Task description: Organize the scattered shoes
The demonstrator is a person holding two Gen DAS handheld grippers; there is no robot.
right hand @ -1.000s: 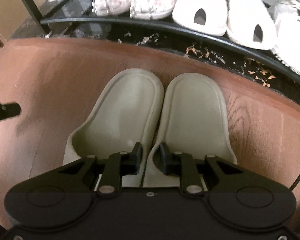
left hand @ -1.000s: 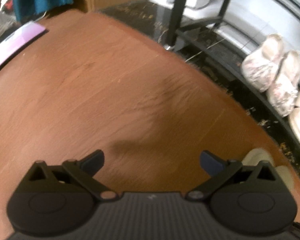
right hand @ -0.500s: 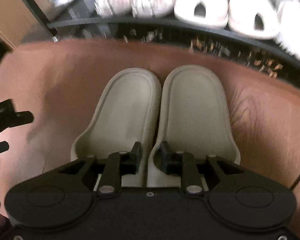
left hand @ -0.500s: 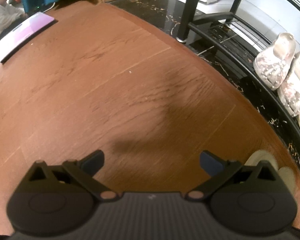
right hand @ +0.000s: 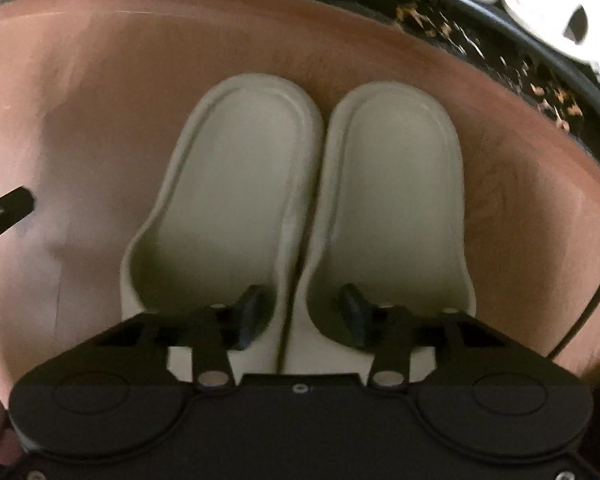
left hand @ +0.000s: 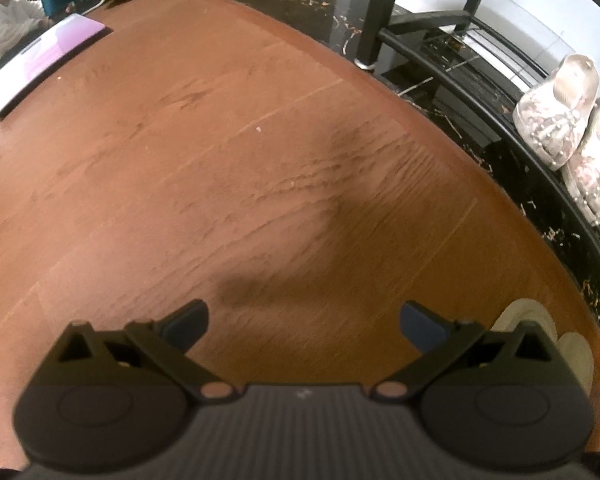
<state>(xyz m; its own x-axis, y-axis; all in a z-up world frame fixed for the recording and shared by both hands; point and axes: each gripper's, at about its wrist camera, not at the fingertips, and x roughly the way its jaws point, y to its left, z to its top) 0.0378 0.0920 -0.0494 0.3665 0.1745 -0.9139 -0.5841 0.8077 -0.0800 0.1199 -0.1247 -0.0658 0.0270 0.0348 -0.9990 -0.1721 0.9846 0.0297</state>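
Observation:
Two pale grey-green slippers, the left slipper (right hand: pixel 236 196) and the right slipper (right hand: pixel 396 200), lie side by side on the brown wooden floor (right hand: pixel 80 128), heels toward the shoe rack. My right gripper (right hand: pixel 300 308) is open, one fingertip inside each slipper's opening, straddling their touching inner walls. My left gripper (left hand: pixel 304 324) is open and empty above bare floor (left hand: pixel 220 160). The slipper heels (left hand: pixel 540 332) peek out behind its right finger.
A black shoe rack (left hand: pixel 480 92) runs along the right, holding a pair of sequinned pale shoes (left hand: pixel 560 120). White shoes (right hand: pixel 560 12) sit on the rack in the right wrist view. A pink-white flat box (left hand: pixel 40 60) lies far left on the floor.
My right gripper has opened from nearly shut and dropped lower over the slippers, its fingertips now inside the two openings. The left gripper has stayed open and shifted slightly.

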